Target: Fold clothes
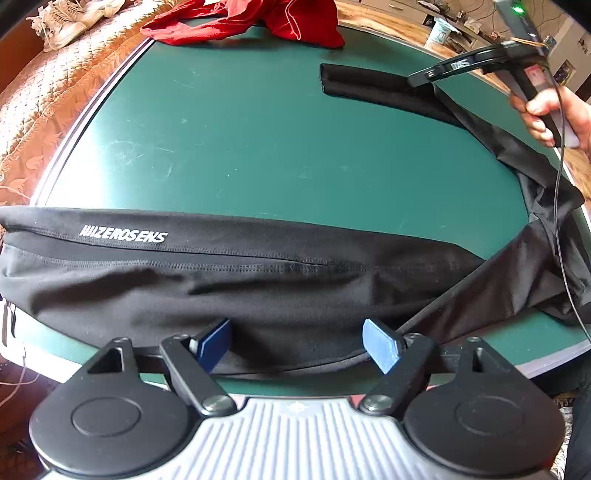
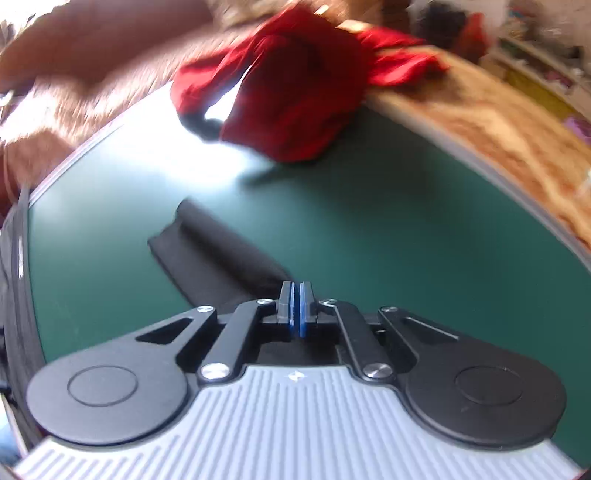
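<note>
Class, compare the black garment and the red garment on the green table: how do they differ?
The black garment lies stretched along the near edge; the red garment sits crumpled at the far edge. The right gripper pinches the black garment's leg; nothing holds the red garment. Both rest on the table.

A green table [image 1: 240, 122] with a pale rim takes up most of the room in front of me. To its left lies an orange quilt [image 1: 48, 96] with a stitched leaf pattern, and on the quilt's far corner sits a pair of pale, worn shoes [image 1: 66, 20]. Past the table's far right edge a white cup [image 1: 439, 33] stands on a patterned wooden surface [image 1: 373, 18]. Behind that runs a cluttered shelf [image 1: 476, 26], its small items too blurred to name, perhaps boxes and cables.
</note>
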`<state>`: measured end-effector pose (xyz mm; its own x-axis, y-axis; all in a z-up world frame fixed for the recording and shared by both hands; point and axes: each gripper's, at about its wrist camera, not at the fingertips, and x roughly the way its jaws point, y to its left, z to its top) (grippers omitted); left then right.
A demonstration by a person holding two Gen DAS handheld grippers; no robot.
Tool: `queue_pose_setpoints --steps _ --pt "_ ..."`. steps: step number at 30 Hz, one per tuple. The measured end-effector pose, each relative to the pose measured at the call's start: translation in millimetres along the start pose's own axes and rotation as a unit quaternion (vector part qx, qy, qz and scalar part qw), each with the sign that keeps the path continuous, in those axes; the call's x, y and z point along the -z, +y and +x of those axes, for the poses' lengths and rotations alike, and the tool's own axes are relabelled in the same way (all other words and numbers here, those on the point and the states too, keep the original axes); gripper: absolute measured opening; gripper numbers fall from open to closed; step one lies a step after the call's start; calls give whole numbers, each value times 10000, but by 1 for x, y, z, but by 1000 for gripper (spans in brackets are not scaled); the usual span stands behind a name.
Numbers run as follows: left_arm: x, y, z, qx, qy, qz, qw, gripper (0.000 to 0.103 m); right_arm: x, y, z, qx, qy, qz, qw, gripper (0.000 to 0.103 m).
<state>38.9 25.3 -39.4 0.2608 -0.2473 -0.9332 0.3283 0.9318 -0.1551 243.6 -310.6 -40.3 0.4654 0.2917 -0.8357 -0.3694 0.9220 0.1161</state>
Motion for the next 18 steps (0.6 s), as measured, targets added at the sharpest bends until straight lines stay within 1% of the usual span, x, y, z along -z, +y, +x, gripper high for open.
queue_pose_setpoints --steps 2,3,5,6,7,8,9,10,11,12,14,18 --pt "2 2 -1 28 -24 -3 10000 83 6 -11 -19 213 -335 294 9988 2" --pt "2 3 -1 42 -30 -34 10000 83 8 -20 -29 327 -532 539 9966 2" --pt "3 4 -2 63 -42 -68 9999 84 9 -39 -50 607 -816 1080 9889 2" --pt "3 5 -3 68 -49 -63 9999 84 9 -42 -57 707 -865 1078 9879 2" --pt "4 6 -4 73 -56 -59 9999 84 8 -42 -62 784 -874 945 9886 3" --pt "5 6 -3 72 -63 -46 9999 84 7 -36 -62 829 -856 675 9906 5" --pt "4 6 -3 78 -69 -60 9999 84 5 -27 -57 731 -758 405 9936 22" --pt "4 6 -2 85 -76 -79 9999 84 3 -16 -50 570 -626 166 9963 35" --pt "5 5 -3 85 -79 -101 9999 84 0 -5 -38 387 -501 -91 9980 55" --pt "5 5 -4 84 -83 -124 9999 84 -2 7 -26 258 -400 -342 9983 60" --pt "6 7 -6 66 -78 -160 9998 85 -5 28 -3 245 -243 -790 9963 60" --pt "9 6 -7 49 -84 -129 9999 87 -11 44 30 250 99 -1348 9905 60"
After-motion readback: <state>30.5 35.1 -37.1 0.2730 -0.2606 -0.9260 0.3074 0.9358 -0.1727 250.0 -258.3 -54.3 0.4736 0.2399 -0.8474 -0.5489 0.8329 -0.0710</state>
